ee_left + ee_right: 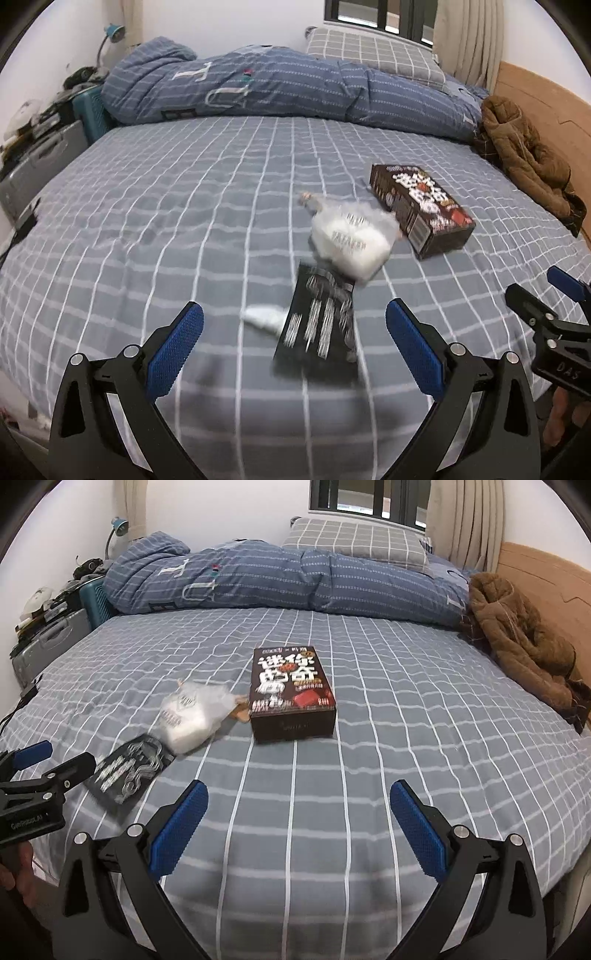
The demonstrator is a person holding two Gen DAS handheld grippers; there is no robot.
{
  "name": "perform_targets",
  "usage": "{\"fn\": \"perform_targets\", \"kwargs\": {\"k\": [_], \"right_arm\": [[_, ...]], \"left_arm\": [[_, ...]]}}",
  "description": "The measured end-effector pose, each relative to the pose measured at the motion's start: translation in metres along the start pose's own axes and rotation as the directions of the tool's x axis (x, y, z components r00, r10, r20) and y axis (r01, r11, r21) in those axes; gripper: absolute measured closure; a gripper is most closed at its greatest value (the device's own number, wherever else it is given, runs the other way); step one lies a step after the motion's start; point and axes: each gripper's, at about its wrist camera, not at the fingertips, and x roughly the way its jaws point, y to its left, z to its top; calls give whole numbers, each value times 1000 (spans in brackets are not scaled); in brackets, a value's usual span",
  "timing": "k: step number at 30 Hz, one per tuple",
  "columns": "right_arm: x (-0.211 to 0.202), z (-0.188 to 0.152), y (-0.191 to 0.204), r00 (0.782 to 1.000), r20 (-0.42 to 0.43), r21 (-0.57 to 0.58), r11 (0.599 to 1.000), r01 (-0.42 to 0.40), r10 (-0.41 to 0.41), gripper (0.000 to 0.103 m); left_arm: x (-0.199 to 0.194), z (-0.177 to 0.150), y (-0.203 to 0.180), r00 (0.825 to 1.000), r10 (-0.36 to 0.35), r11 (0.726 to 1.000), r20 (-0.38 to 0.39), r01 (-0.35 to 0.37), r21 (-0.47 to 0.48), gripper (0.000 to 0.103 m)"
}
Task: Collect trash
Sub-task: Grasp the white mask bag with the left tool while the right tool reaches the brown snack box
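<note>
- Three pieces of trash lie on the bed (147, 206), seen from my left wrist: a dark brown snack box (421, 208), a white plastic bag (347, 236) and a flat black packet (319, 328).
- Left hand-held gripper (294, 339) is released, blue pads wide apart, nothing between them; the black packet sits just ahead, between the fingers' lines.
- White bag overlaps the packet's far end and lies just beside the box. A small white scrap (264, 317) touches the packet's left edge. Image is blurred here.
- Right hand-held gripper (554, 299) shows at the right edge; I cannot tell its spread from this view.
- Folded blue duvet (258, 85) and brown jacket (524, 155) lie at the far side.
- From my right wrist: right hand-held gripper (299, 823) released, empty, above bare sheet.
- Snack box (291, 694) lies straight ahead, well apart from the pads; white bag (192, 712) to its left, black packet (129, 768) nearer left.
- Left hand-held gripper (55, 762) is beside the packet.
</note>
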Motion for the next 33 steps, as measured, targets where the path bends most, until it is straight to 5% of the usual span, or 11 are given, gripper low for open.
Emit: {"fn": "perform_targets", "kwargs": {"k": [23, 33], "right_arm": [[86, 61, -39, 999, -29, 34, 999, 19, -18, 8], [105, 67, -12, 998, -56, -34, 999, -22, 20, 8]], "left_arm": [[126, 61, -48, 987, -61, 997, -150, 67, 39, 8], [140, 63, -50, 971, -144, 988, -193, 151, 20, 63]]}}
